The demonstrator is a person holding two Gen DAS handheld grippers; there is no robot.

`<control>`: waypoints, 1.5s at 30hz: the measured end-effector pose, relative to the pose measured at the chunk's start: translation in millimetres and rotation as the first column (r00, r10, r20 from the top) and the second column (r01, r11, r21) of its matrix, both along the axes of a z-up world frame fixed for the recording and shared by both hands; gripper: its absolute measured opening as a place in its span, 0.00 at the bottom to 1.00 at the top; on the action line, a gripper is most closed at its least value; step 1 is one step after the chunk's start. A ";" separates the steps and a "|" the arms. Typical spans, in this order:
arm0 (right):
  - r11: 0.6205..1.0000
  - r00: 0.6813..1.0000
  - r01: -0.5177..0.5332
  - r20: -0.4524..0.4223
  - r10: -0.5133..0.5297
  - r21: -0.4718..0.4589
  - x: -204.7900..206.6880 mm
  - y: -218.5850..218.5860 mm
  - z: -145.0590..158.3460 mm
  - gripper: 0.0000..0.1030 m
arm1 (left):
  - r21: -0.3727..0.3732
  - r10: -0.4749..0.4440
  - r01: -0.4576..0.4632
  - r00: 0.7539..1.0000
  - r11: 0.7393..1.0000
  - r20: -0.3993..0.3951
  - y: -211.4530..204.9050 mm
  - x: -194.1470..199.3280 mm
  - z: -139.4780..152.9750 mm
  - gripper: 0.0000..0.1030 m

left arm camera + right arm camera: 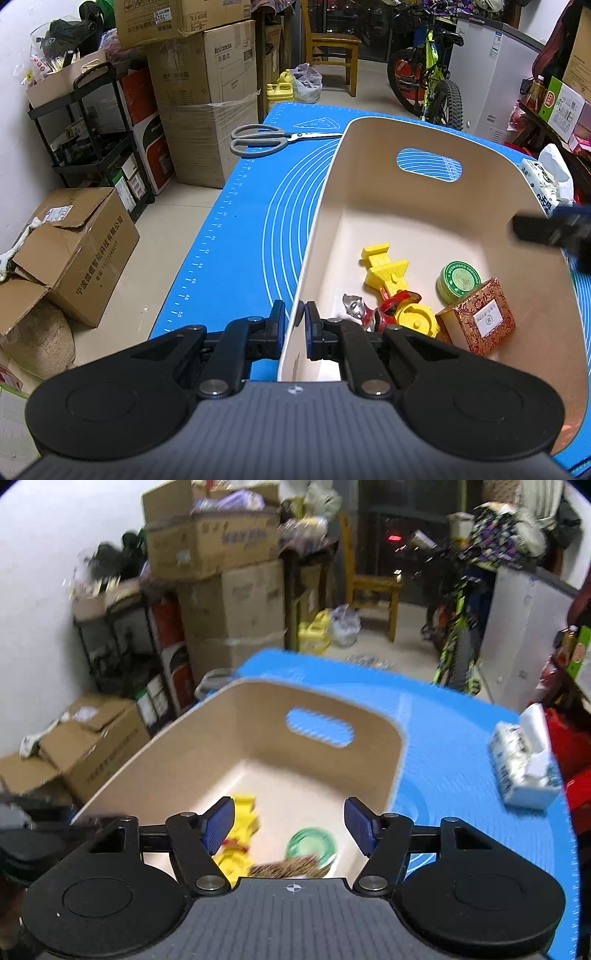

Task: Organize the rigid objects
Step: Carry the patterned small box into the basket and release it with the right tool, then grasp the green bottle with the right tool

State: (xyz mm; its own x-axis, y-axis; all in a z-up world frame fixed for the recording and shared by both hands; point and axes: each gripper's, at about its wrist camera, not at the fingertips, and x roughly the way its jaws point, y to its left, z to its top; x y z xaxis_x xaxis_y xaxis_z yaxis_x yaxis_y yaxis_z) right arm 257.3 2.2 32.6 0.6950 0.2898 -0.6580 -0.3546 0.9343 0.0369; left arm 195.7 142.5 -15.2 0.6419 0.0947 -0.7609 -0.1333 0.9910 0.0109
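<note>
My left gripper (294, 325) pinches the bin (424, 136) wall, right gripper (289, 825) spread empty; toys binned, scissors (273, 138) left on desk (236, 236).

Green tin (459, 281) in the beige bin (424, 136): ring of white letters on the lid, "WORMWOOD SOOTHING".
Stacked carton (207, 62) against the wall: "Insaxss" printed near its top, Chinese characters beneath.
Top carton (162, 18): white sticker with "7025", seen upside down.
Floor box (79, 251): a line of black Chinese characters along its side, with a row of digits under it too small to make out.
Blue mat (229, 236) on the tabletop: ruler scale along its edge, numbers 40, 42, 44, 46, 48, 50 legible.
Red patterned box (476, 315): white label, print too small to read.
Right wrist view: blurred, nothing legible.
</note>
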 end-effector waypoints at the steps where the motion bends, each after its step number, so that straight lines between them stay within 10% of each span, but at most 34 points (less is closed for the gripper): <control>1: 1.000 1.000 0.014 0.013 -0.014 0.004 0.9 -5.9 3.4 0.71 | 0.000 0.000 0.000 1.000 1.000 0.000 0.4 0.0 0.1 0.12; 10: 0.977 0.977 0.210 0.017 -0.211 0.026 30.1 -78.6 5.3 0.73 | -0.001 0.001 -0.001 1.000 1.000 0.000 0.4 0.0 0.2 0.12; 31: 0.859 0.814 0.509 -0.294 -0.501 -0.052 77.3 -191.4 -112.2 0.68 | -0.001 0.000 0.000 1.000 1.000 0.000 0.3 0.0 0.1 0.13; 45: 0.889 0.860 0.435 -0.227 -0.457 -0.141 75.1 -166.4 -118.1 0.32 | 0.001 0.002 -0.002 1.000 1.000 -0.001 1.7 -1.2 0.7 0.13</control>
State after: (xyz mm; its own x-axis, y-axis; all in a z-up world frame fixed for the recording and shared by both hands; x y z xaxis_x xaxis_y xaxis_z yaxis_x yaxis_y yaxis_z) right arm 332.4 -164.2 -85.5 0.5484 -0.0745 -0.8329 0.1115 0.9936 -0.0155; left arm 194.5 144.1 -14.5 0.6413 0.0972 -0.7611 -0.1356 0.9907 0.0122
